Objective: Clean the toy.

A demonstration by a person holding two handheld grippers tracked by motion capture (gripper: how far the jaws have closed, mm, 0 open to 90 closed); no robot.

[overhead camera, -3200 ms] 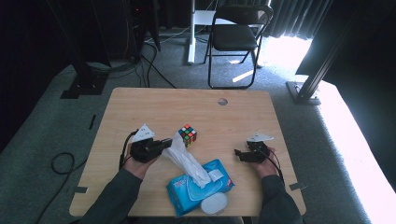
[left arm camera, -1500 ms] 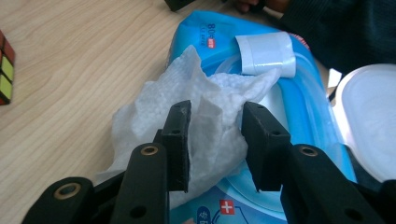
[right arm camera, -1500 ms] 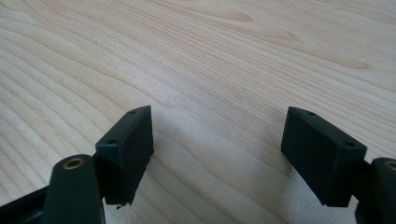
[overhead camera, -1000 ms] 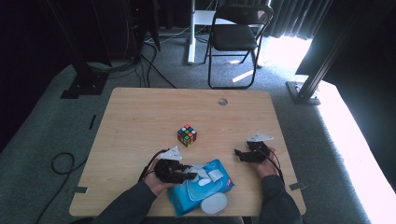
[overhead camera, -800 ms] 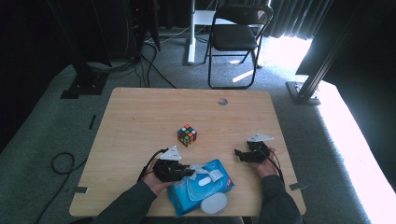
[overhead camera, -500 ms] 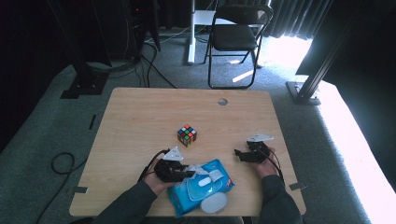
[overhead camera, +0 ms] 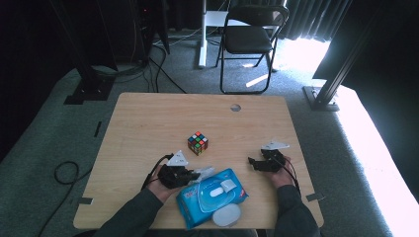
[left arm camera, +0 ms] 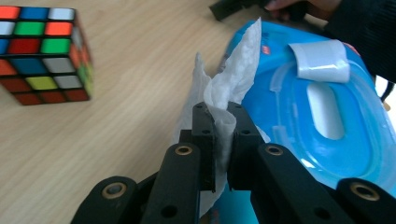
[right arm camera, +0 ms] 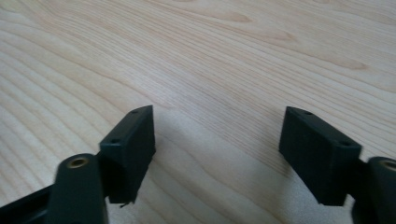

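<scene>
Wet wipe (left arm camera: 223,100) pinched between jaws of left gripper (left arm camera: 223,154), just closed on it; blue wipe pack (left arm camera: 322,116) just right, print unreadable. Right gripper (right arm camera: 217,135) wide, nothing between, over wooden table (overhead camera: 148,128). Folding chair (overhead camera: 249,39) beyond.

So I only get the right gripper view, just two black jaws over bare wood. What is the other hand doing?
Observer: The left gripper has just closed on a white wipe.
Operator: Where does the wipe come from?
Observer: From a blue wipes pack with its flap open, beside that gripper.
Operator: Anything else on the table?
Observer: A colour cube stands farther back, apart from both grippers.
</scene>
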